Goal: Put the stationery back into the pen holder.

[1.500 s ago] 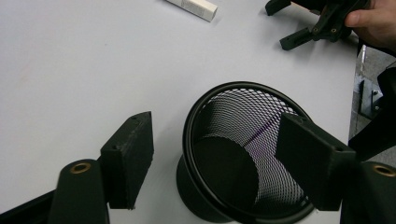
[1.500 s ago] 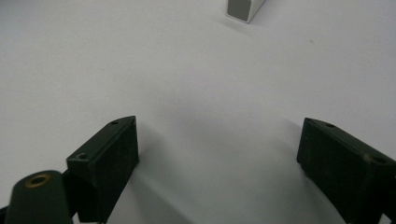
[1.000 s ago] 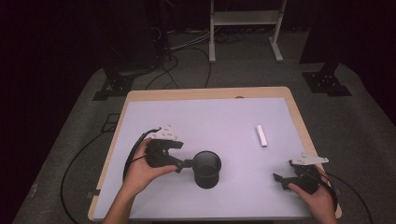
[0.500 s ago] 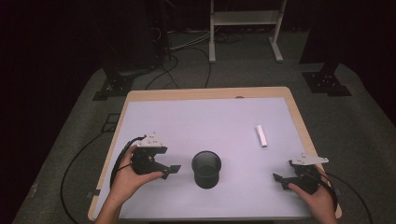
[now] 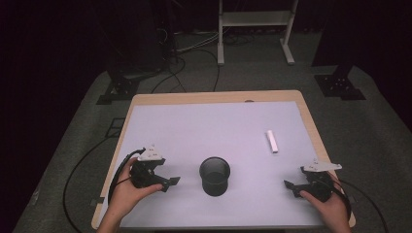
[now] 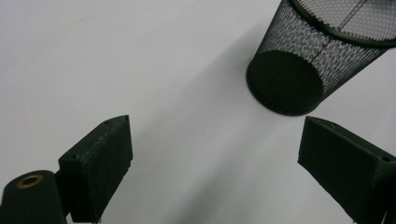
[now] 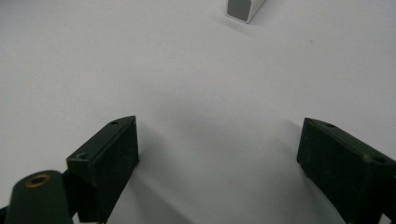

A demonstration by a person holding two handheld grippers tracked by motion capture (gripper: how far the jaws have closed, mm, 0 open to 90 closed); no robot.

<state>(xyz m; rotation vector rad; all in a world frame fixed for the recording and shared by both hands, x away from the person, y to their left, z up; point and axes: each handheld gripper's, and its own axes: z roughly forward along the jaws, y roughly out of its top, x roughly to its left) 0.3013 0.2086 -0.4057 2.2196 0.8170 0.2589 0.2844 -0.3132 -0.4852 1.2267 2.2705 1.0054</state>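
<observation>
My left gripper [image 5: 167,183] stands released, empty; mesh pen cup [image 5: 214,175] sits upright just ahead-right of its jaws.

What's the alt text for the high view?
A black mesh cup stands upright near the front of a pale table, between two open hand-held grippers, left gripper and right gripper, neither touching it. A small white stick lies farther back on the right.

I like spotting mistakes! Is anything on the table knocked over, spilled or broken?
Nothing stands out. The black mesh cup stands upright, and the small white stick lies flat on the table, apart from it.
</observation>
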